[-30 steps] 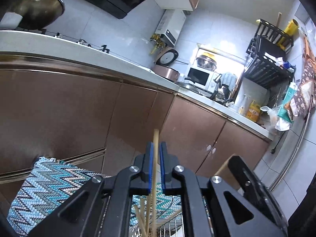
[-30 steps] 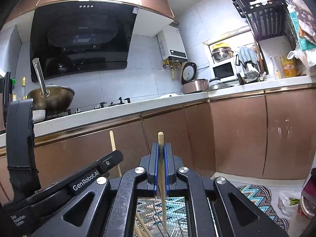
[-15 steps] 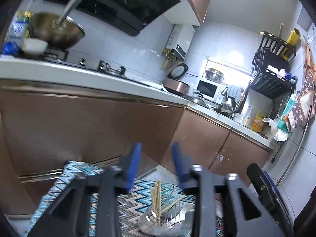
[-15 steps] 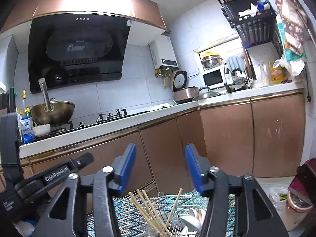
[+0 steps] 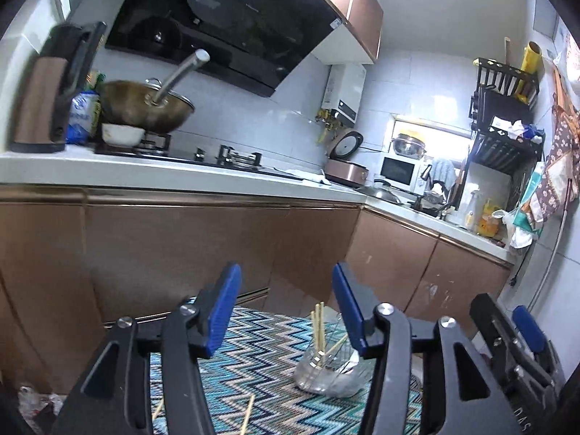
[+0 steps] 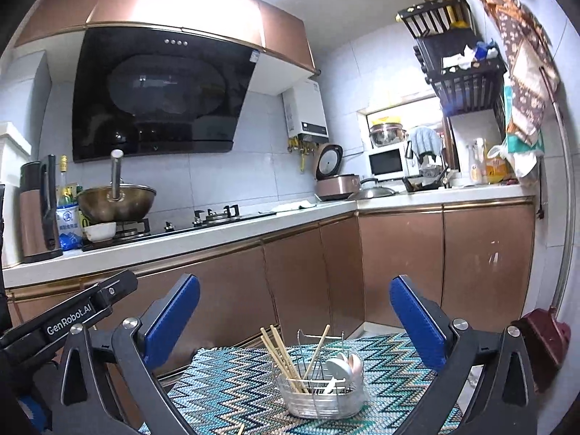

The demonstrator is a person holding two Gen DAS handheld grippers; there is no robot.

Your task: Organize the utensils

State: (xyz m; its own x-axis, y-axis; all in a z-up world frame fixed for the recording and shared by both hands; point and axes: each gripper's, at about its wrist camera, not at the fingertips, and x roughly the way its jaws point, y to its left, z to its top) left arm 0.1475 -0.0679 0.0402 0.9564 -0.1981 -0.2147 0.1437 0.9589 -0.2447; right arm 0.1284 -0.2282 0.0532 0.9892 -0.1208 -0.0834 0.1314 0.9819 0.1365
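Wooden chopsticks (image 6: 281, 357), four, and two spoons (image 6: 342, 368) fill one holder (image 6: 319, 400); both grippers' jaws just spread, empty.

Bright overhead glare, fisheye-warped edges

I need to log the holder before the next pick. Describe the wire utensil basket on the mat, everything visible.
The wire utensil basket is a small round caddy of shiny metal wire with a taller wire frame rising at its back. It stands upright on the zigzag-patterned mat, apart from both grippers. Several wooden chopsticks lean in it, tips up, most slanting left and one right. White and pale pink spoons sit in its right side. In the left wrist view it looks blurred, with two more chopsticks lying loose on the mat nearer the camera.
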